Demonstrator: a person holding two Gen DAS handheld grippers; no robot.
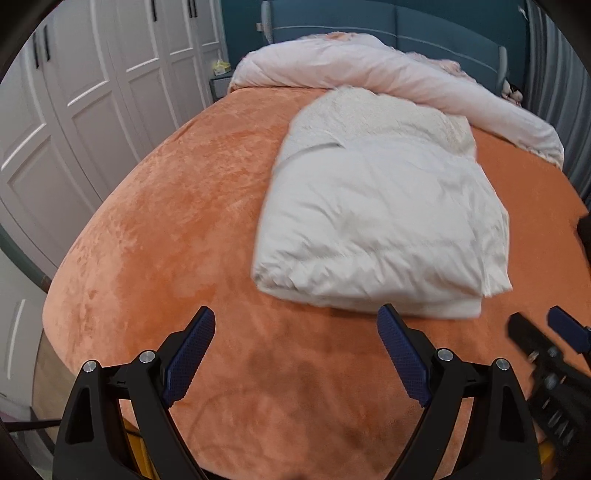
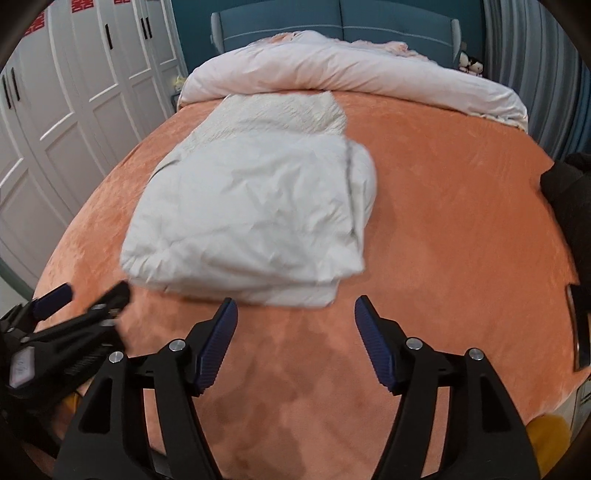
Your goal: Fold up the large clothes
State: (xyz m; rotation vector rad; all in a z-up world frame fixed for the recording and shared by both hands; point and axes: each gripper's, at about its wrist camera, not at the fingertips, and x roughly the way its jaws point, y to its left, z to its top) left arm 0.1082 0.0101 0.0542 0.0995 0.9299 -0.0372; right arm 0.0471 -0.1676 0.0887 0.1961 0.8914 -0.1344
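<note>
A white padded garment (image 1: 380, 221) lies folded into a thick rectangle on the orange bed cover (image 1: 166, 221), with its fleecy lining showing at the far end. My left gripper (image 1: 295, 314) stands open just in front of the garment's near edge, with nothing between its fingers. In the right wrist view the same folded garment (image 2: 251, 210) sits left of centre on the orange bed cover (image 2: 443, 221). My right gripper (image 2: 295, 303) is open just short of its near edge and holds nothing. Each gripper shows in the other's view: the right gripper (image 1: 539, 323) and the left gripper (image 2: 88, 293).
A rolled pink duvet (image 2: 332, 74) lies across the head of the bed against a teal headboard (image 2: 332, 18). White wardrobe doors (image 1: 92, 110) line the left side. A grey curtain (image 2: 535, 74) and a dark garment (image 2: 569, 192) are at the right.
</note>
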